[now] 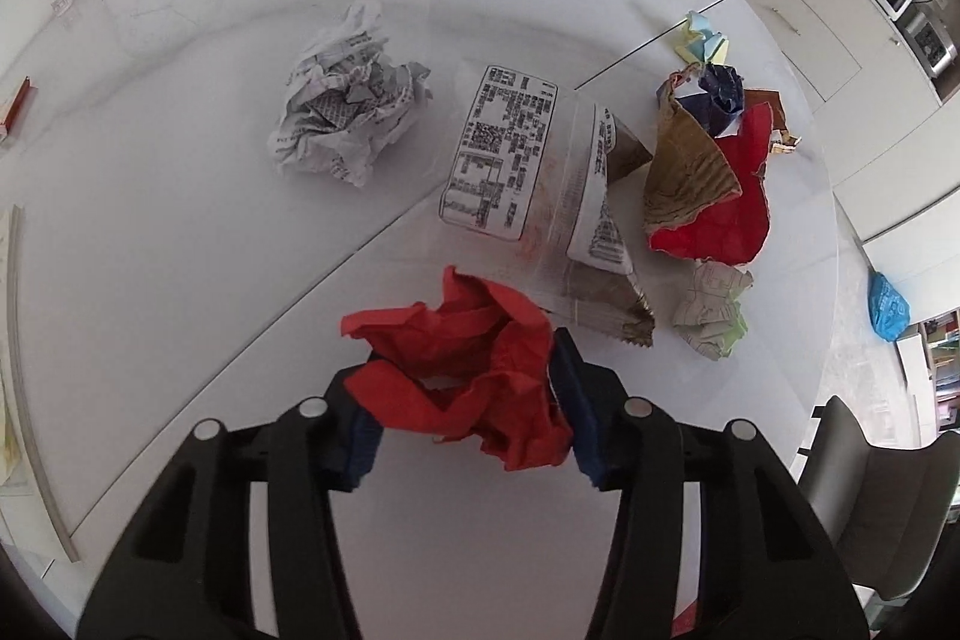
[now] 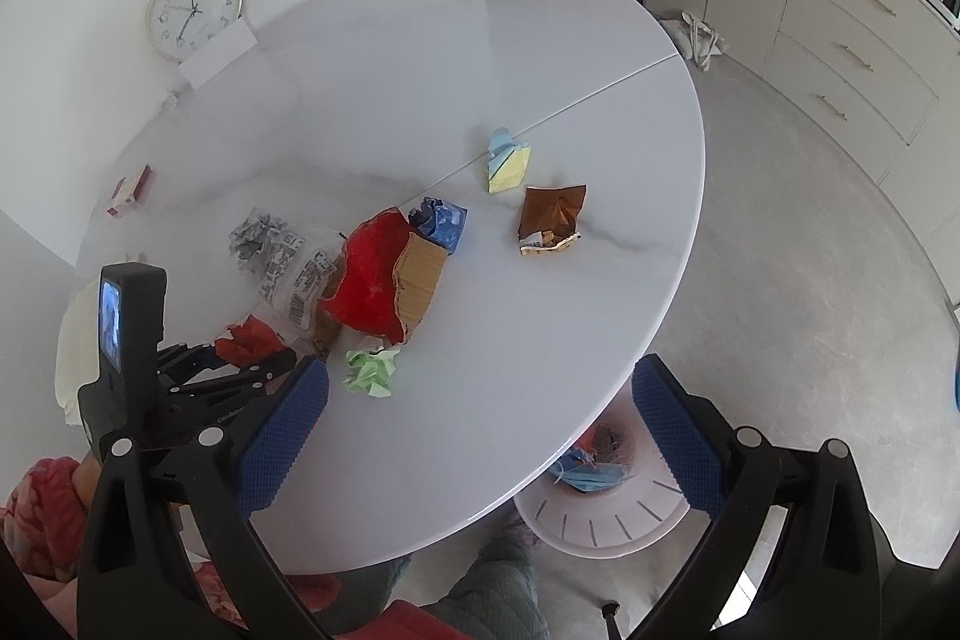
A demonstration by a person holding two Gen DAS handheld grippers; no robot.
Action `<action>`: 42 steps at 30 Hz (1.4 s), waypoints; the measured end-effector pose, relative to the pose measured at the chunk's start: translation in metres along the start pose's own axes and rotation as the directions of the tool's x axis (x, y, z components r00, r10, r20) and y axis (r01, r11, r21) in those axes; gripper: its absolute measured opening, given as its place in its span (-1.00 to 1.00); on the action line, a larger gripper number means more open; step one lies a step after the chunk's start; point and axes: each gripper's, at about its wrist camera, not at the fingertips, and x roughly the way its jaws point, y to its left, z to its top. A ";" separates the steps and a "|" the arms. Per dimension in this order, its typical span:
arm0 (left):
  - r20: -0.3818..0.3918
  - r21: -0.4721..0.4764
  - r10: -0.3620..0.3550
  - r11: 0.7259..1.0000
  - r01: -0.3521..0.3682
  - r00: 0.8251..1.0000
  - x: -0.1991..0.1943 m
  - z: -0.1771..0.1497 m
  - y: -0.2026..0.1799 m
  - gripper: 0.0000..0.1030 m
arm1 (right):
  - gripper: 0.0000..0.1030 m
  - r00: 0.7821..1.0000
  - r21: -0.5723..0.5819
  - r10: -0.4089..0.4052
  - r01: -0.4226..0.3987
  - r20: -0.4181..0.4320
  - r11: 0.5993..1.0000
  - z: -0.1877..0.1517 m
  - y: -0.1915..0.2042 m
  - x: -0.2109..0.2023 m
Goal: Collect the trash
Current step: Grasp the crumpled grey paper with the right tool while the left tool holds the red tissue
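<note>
The left gripper [image 1: 468, 400] pinches a red paper wad [image 1: 462, 370] just above the table [image 1: 180, 250], its pads half hidden by the folds. Beyond the wad lies a printed clear bag [image 1: 510, 160], its contents indistinct. The right gripper [image 2: 480, 430] hangs spread, empty, over the table's edge; below it, a white bin [image 2: 600, 520] is partly hidden.
</note>
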 end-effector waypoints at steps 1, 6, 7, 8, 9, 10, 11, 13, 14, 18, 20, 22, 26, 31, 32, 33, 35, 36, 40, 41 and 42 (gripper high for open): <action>0.001 -0.004 -0.001 1.000 0.001 1.000 -0.001 -0.001 0.000 -0.08 | 0.95 1.000 -0.005 0.005 -0.005 -0.001 1.000 0.001 0.002 0.001; 0.026 -0.010 -0.010 1.000 0.011 1.000 -0.021 -0.005 0.009 -0.09 | 0.95 1.000 -0.034 0.029 -0.029 0.006 0.999 0.005 0.015 0.001; 0.031 -0.006 -0.006 1.000 0.006 0.999 -0.027 -0.007 0.009 -0.09 | 0.95 0.999 -0.042 0.035 -0.035 0.007 0.999 0.006 0.019 0.001; 0.038 -0.003 0.003 1.000 -0.003 0.999 -0.034 -0.007 0.011 -0.09 | 0.95 0.999 -0.049 0.041 -0.041 0.008 0.998 0.007 0.024 0.002; 0.044 -0.006 0.017 1.000 -0.016 0.999 -0.040 -0.005 0.013 -0.09 | 0.95 0.999 -0.055 0.046 -0.046 0.008 0.997 0.009 0.027 0.003; 0.049 -0.015 0.026 1.000 -0.026 0.998 -0.046 -0.004 0.017 -0.09 | 0.95 0.998 -0.064 0.054 -0.054 0.008 0.996 0.011 0.033 0.004; 0.052 -0.029 0.028 0.999 -0.026 0.998 -0.052 -0.004 0.021 -0.09 | 0.95 0.998 -0.076 0.064 -0.063 0.007 0.995 0.013 0.039 0.006; 0.070 -0.058 0.023 0.998 -0.019 0.997 -0.066 -0.003 0.033 -0.09 | 0.95 0.997 -0.099 0.078 -0.077 0.005 0.992 0.017 0.051 0.011; 0.085 -0.066 0.030 0.998 -0.024 0.996 -0.073 -0.002 0.038 -0.09 | 0.95 0.996 -0.112 0.086 -0.085 0.004 0.990 0.020 0.058 0.014; 0.120 -0.074 0.075 0.995 -0.067 0.990 -0.096 0.000 0.057 -0.09 | 0.95 0.992 -0.154 0.123 -0.122 -0.006 0.980 0.032 0.087 0.030; 0.126 -0.081 0.090 0.993 -0.080 0.988 -0.103 0.002 0.067 -0.09 | 0.95 0.991 -0.177 0.131 -0.131 -0.012 0.975 0.037 0.102 0.039; 0.123 -0.096 0.096 0.992 -0.084 0.988 -0.106 0.007 0.076 -0.09 | 0.95 0.991 -0.206 0.135 -0.135 -0.015 0.969 0.044 0.120 0.049; 0.133 -0.093 0.107 0.991 -0.095 0.985 -0.115 0.012 0.096 -0.09 | 0.95 0.991 -0.278 0.128 -0.130 -0.026 0.952 0.061 0.157 0.075; 0.134 -0.076 0.111 0.992 -0.101 0.985 -0.115 0.016 0.110 -0.08 | 0.95 0.992 -0.342 0.112 -0.124 -0.055 0.931 0.076 0.192 0.116; 0.134 -0.075 0.108 0.992 -0.099 0.985 -0.116 0.016 0.113 -0.08 | 0.95 0.993 -0.359 0.100 -0.116 -0.064 0.926 0.078 0.198 0.125; 0.135 -0.072 0.104 0.993 -0.095 0.985 -0.116 0.017 0.116 -0.08 | 0.95 0.994 -0.378 0.082 -0.104 -0.073 0.920 0.079 0.204 0.134; 0.136 -0.068 0.099 0.994 -0.090 0.986 -0.115 0.019 0.121 -0.08 | 0.94 0.995 -0.417 0.043 -0.076 -0.087 0.906 0.080 0.214 0.152; 0.138 -0.063 0.098 0.994 -0.090 0.986 -0.114 0.019 0.123 -0.08 | 0.88 0.995 -0.431 0.032 -0.071 -0.097 0.900 0.079 0.218 0.159; 0.133 -0.057 0.081 0.996 -0.074 0.988 -0.109 0.022 0.132 -0.08 | 0.74 0.989 -0.461 -0.009 -0.062 -0.151 0.885 0.074 0.228 0.187; 0.131 -0.059 0.077 0.996 -0.070 0.988 -0.108 0.023 0.134 -0.08 | 0.70 0.987 -0.471 -0.022 -0.058 -0.162 0.880 0.073 0.230 0.193; 0.129 -0.059 0.077 0.996 -0.070 0.989 -0.106 0.024 0.136 -0.08 | 0.60 0.985 -0.481 -0.034 -0.054 -0.170 0.875 0.071 0.233 0.198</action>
